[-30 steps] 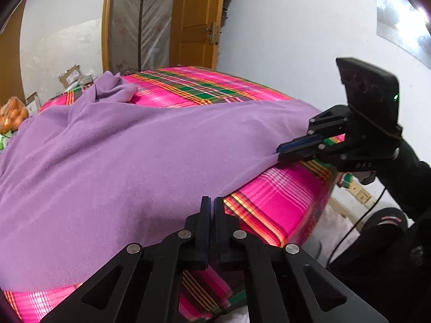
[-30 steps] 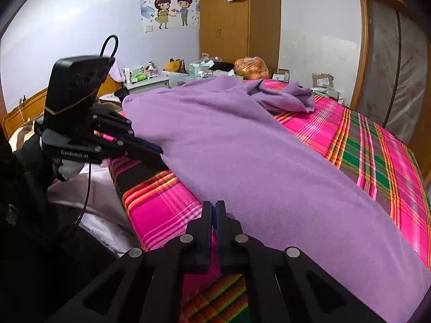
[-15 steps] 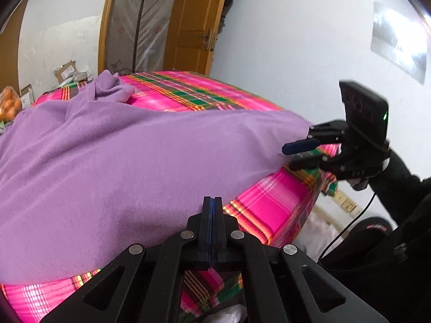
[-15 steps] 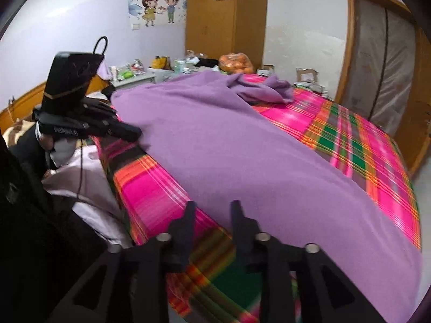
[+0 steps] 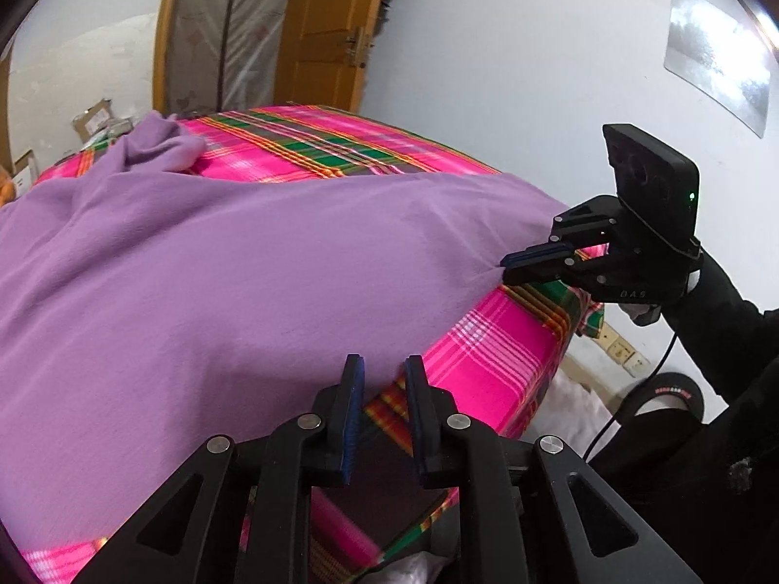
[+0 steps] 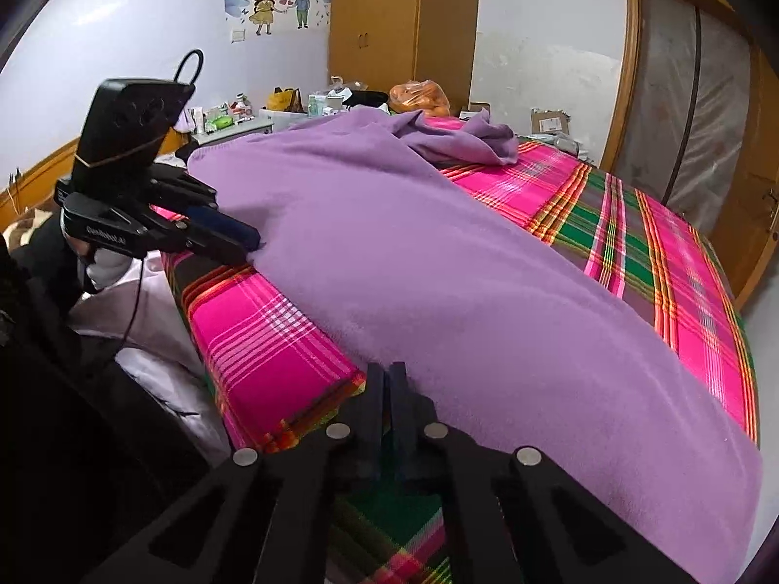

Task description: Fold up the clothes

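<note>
One soft purple fleece garment (image 5: 233, 282) lies spread across one bed covered in a pink-and-green plaid sheet (image 5: 491, 340); two black grippers work its near hem. My left gripper (image 5: 381, 370) stands parted at the hem; my right gripper (image 6: 386, 374) is pinched on that hem.

We saw a purple garment (image 6: 438, 253) of soft, matt, faintly fuzzy cloth lying on a woven plaid bedcover (image 6: 258, 336), smoother and brighter in finish. Both the left gripper (image 5: 381, 370) and the right gripper (image 6: 387, 374) looked like matt black plastic with small shiny metal screw heads, and the left one's finger pads (image 5: 353, 389) were ribbed blue. The door (image 5: 326, 29) and wardrobe (image 6: 384, 24) were of glossy varnished wood.
</note>
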Available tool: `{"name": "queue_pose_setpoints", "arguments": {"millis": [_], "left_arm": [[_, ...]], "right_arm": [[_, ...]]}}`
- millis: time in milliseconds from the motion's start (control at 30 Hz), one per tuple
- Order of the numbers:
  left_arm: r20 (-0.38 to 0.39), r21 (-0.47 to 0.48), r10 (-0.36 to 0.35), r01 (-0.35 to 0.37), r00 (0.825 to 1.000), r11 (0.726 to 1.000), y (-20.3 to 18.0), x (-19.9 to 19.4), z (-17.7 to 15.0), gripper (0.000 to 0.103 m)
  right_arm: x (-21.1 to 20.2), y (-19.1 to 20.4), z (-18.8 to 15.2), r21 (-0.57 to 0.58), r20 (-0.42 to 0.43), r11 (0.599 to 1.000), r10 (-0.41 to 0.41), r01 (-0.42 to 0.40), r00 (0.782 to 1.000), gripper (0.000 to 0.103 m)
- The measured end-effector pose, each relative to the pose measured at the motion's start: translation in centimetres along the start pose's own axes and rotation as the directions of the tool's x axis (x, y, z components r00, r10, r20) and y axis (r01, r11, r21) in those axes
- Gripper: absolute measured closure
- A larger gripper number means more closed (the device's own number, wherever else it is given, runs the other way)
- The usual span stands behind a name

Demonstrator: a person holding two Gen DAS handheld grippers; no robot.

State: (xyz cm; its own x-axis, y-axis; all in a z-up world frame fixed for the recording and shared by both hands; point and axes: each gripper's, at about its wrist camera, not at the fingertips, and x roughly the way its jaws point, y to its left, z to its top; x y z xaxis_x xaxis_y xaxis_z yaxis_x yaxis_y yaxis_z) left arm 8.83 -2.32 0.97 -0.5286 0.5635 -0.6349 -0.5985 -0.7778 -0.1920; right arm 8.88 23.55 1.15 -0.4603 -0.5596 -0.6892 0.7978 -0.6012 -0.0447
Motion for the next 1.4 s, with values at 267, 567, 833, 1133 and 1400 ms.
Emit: {"name": "queue_pose_setpoints", "arguments": {"millis": [267,567,833,1133,1400], "left_arm": [[0.063,-0.106,0.013,-0.006,0.998,0.994,1.8,-0.9,0.8,0.085],[0.02,-0.126,0.039,-0.036,0.999,0.991,2.8,-0.9,0.2,0.086],[0.041,-0.123,0.05,-0.045,0.998,0.991,2.7,-0.5,1.3,0.085],[0.007,-0.1,0.027,-0.027,1.0,0.995,2.0,0.9,1.3,0.085],[0.063,-0.233,0.122,-0.104,0.991,0.967,4.5,0.4,2.7,0.085]], "right_arm": [[-2.2,-1.5,-0.6,0.141,0.069,0.99,-0.029,0.019,0.997,0.1],[-2.3,-3.0,-2.3,0.233,0.05,0.972,-0.051,0.038,0.997,0.091],[-3.0,-3.3,-0.9,0.269,0.136,0.96,-0.117,0.077,0.984,0.092],[-0.4,0.0,0.1,0.131,0.083,0.991,-0.043,0.032,0.996,0.087],[0.8,-7.0,2.2,0.489,0.1,0.871,-0.106,0.044,0.989,0.084]]}}
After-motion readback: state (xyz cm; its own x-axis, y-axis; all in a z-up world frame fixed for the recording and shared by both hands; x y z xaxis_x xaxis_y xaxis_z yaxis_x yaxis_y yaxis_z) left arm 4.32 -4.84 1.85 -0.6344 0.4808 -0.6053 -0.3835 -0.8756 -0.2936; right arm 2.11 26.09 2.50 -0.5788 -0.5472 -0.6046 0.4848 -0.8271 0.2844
